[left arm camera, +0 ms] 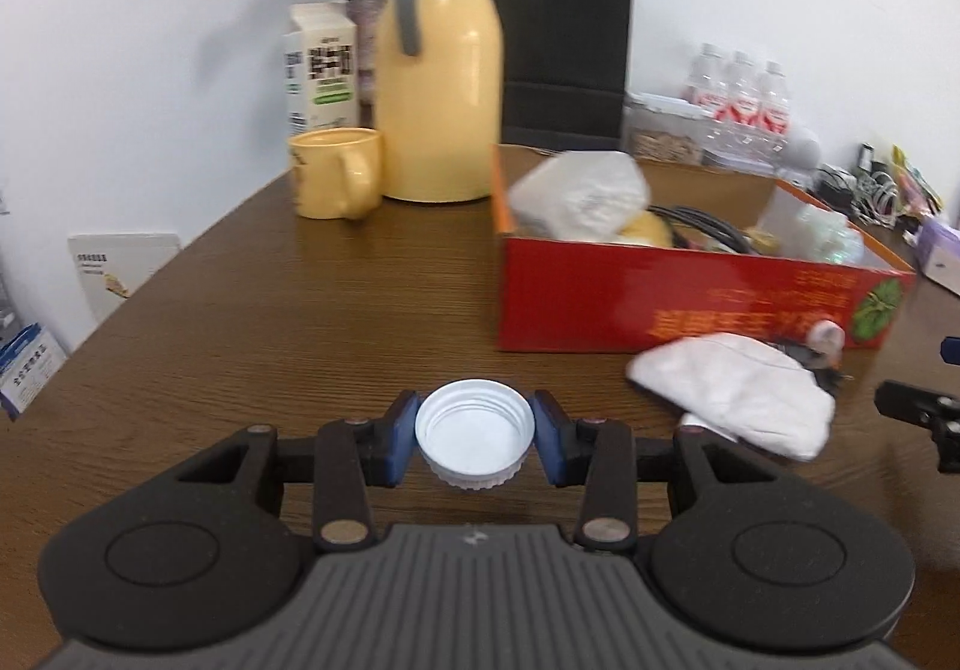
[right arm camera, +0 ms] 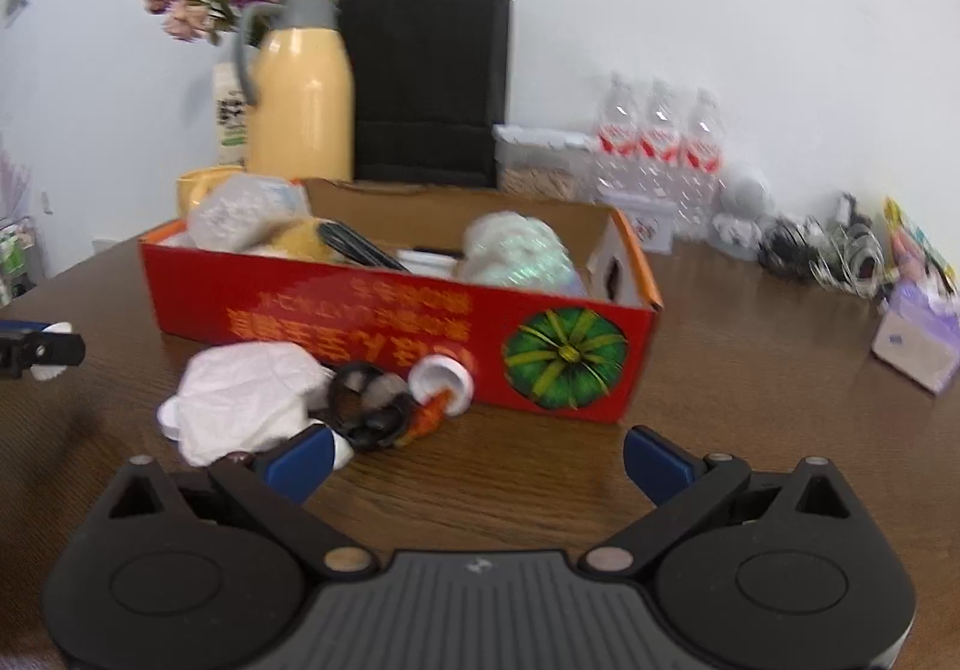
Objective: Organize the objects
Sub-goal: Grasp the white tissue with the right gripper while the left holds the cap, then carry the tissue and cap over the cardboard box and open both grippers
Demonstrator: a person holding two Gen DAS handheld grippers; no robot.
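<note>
Left gripper [left arm camera: 474, 439] clamps ribbed round white cap [left arm camera: 474, 433]

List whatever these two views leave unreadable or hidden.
- Left wrist view: the orange print on the red box is blurred and unreadable.
- Right wrist view: the box's near wall hides the lower parts of its contents.
- Right wrist view: the dark round thing beside the white cloth is too blurred to name.

Brown wood-grain tabletop [left arm camera: 360, 310]. On it: red box [left arm camera: 690, 298], yellow jug [left arm camera: 441, 87], yellow mug [left arm camera: 336, 172], milk carton [left arm camera: 321, 63], black bag [left arm camera: 564, 39], water bottles [left arm camera: 741, 93] at the back, crumpled white cloth [left arm camera: 732, 394] just before the box.
</note>
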